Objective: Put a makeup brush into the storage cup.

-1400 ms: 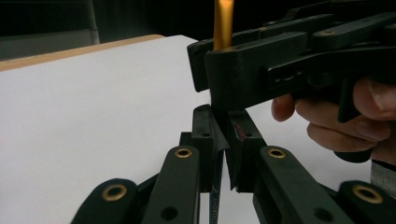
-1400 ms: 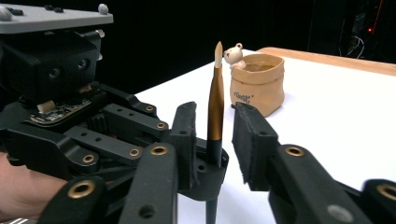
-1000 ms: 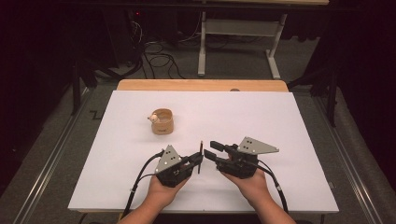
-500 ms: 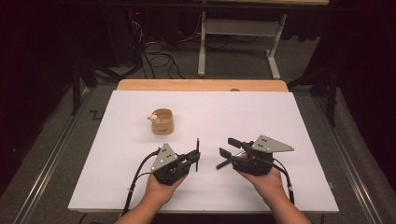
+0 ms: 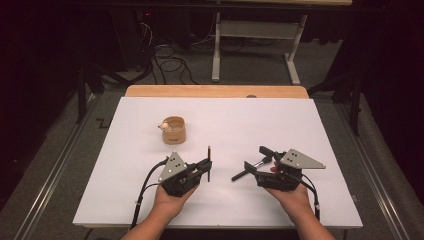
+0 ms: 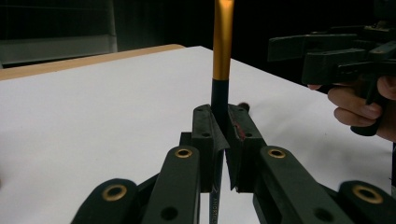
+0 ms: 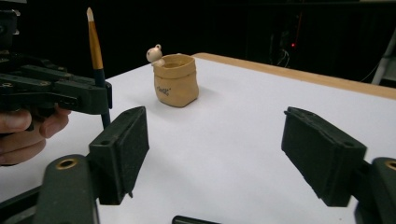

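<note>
My left gripper (image 5: 204,170) is shut on a thin brush (image 5: 208,161), which stands upright with its dark shaft between the pads. In the left gripper view the gold ferrule of the brush (image 6: 222,42) rises above the closed left gripper (image 6: 223,114). My right gripper (image 5: 248,164) is to the right of the brush and apart from it. Its jaws have just been opening and nothing is between them. In the right gripper view the right gripper (image 7: 215,135) is spread wide over bare white table, with the brush (image 7: 95,46) at far left.
A tan sack-shaped pot (image 5: 173,131) with a small figure on its rim stands on the white table top (image 5: 260,120), behind the left hand. The same pot (image 7: 176,79) shows ahead of the right jaws. A wooden strip (image 5: 215,91) edges the far side.
The right gripper has drawn away to the right from the brush and its jaws have spread apart. The left gripper and the brush have stayed in place.
</note>
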`<act>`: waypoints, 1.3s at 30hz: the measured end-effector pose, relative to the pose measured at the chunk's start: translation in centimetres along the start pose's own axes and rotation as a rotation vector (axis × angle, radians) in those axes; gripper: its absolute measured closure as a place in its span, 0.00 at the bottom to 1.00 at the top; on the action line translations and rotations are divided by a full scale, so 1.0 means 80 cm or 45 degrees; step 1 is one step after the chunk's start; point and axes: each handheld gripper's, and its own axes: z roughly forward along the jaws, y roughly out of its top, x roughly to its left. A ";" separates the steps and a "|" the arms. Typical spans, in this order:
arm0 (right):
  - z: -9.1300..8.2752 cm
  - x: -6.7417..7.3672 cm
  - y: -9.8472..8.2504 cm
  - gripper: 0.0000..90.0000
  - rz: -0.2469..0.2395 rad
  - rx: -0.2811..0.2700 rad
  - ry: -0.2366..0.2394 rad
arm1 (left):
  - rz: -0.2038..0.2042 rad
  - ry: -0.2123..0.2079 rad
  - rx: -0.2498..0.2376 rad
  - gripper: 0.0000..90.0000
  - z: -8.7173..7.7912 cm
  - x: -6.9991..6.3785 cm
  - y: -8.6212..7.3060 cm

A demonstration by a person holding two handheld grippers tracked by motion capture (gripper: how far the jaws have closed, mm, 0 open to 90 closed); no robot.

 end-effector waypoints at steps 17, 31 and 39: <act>0.001 -0.003 -0.008 0.01 -0.028 0.022 -0.064 | -0.012 0.033 -0.018 0.92 -0.008 0.010 0.005; 0.002 -0.006 -0.010 0.01 -0.016 0.045 -0.063 | -0.027 0.111 -0.049 0.92 -0.021 0.030 0.011; 0.003 -0.008 -0.011 0.01 -0.010 0.047 -0.058 | -0.064 0.177 -0.092 0.92 -0.036 0.050 0.017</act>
